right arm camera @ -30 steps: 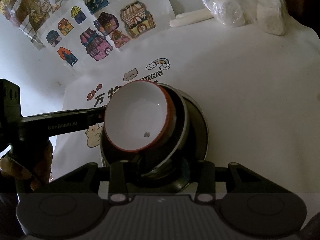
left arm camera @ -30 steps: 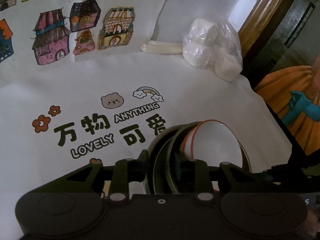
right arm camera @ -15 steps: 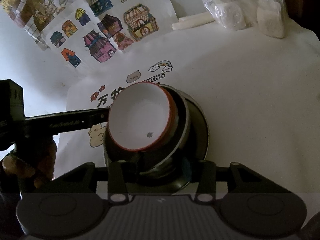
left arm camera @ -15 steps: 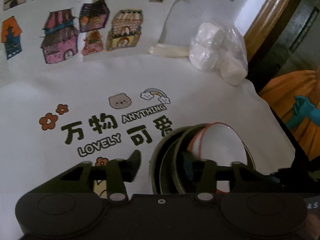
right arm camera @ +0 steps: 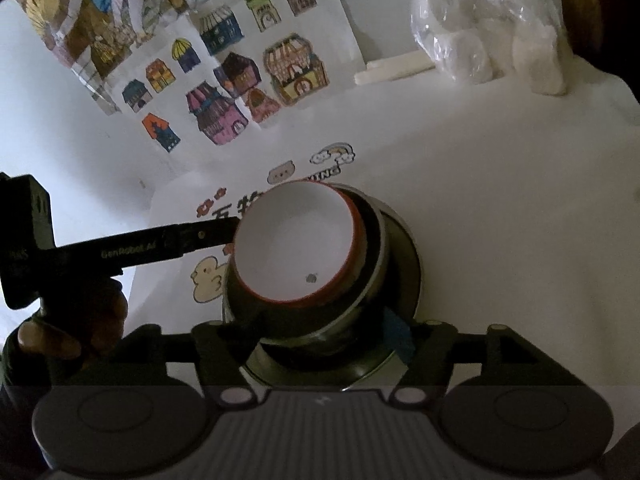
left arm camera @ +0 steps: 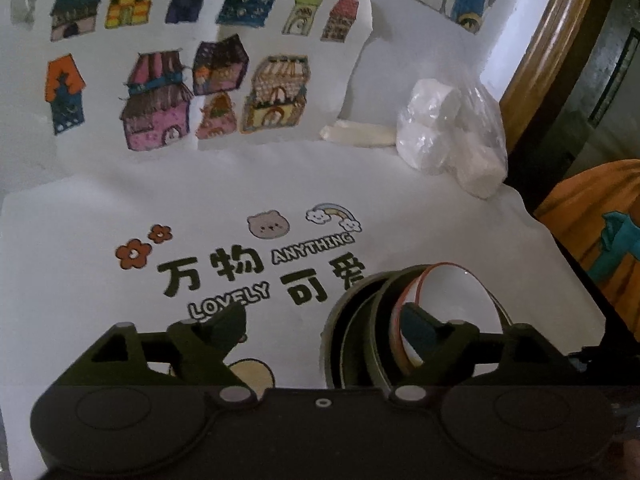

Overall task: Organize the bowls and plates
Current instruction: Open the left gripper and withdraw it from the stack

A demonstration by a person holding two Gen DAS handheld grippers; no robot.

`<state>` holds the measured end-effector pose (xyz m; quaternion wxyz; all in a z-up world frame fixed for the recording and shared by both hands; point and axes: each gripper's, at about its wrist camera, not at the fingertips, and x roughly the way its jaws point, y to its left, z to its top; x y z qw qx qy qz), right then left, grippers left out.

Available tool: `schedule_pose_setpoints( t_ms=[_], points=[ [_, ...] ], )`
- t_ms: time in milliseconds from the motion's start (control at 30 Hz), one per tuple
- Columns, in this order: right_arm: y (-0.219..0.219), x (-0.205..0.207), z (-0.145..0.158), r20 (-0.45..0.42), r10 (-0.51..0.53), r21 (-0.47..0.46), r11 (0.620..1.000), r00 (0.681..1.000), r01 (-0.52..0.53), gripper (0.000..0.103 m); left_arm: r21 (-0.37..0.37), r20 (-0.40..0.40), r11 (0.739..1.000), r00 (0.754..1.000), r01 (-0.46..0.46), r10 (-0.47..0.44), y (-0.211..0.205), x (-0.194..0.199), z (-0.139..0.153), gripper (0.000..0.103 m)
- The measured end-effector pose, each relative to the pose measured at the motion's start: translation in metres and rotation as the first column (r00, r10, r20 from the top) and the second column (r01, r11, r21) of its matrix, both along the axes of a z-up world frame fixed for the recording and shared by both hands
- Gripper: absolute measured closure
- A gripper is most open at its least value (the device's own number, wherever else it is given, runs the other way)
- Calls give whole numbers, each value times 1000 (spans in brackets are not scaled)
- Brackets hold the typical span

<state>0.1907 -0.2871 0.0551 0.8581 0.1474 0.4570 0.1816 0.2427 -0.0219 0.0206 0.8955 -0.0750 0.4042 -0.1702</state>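
Note:
A white bowl with a red rim point(right arm camera: 296, 248) sits tilted inside a dark bowl point(right arm camera: 372, 240), on a dark plate point(right arm camera: 410, 268). In the left wrist view the stack point(left arm camera: 360, 320) is at the lower right. My left gripper point(left arm camera: 320, 320) is opening. One of its fingers point(left arm camera: 420, 324) is at the white bowl's point(left arm camera: 456, 300) rim, the other out over the cloth, neither pressing. My right gripper point(right arm camera: 316, 336) is also opening, straddling the stack's near side without pinching it. A hand point(right arm camera: 64, 320) holds the left gripper, whose finger point(right arm camera: 192, 238) reaches the bowl's left rim.
A white cloth with printed words point(left arm camera: 240, 268) covers the table. A sheet of drawn houses point(left arm camera: 180, 92) lies at the back. A plastic bag of white lumps point(left arm camera: 452, 132) and a white stick point(left arm camera: 360, 136) lie at the back right, near a wooden edge point(left arm camera: 540, 60).
Both grippers' jaws have spread. The left gripper's outer finger came off the stack's rim and swung out over the cloth. The stack has stayed in place.

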Motion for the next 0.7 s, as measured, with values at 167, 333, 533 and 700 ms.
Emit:
schedule_pose_setpoints(
  t_ms=[167, 333, 533, 700],
  points=[
    [0, -8, 4, 64, -12, -15, 1000, 998, 13, 16, 13, 39, 1000, 999, -15, 15, 0, -11, 5, 6],
    [3, -19, 6, 137, -17, -36, 999, 990, 22, 9, 33, 93, 999, 995, -35, 32, -1, -27, 9, 1],
    [6, -37, 8, 238, -22, -57, 998, 971, 37, 2, 47, 135, 997, 989, -67, 60, 0, -45, 10, 1],
    [11, -57, 7, 322, -17, -75, 996, 946, 43, 0, 73, 184, 992, 979, -101, 86, -1, -64, 9, 1]
  ],
)
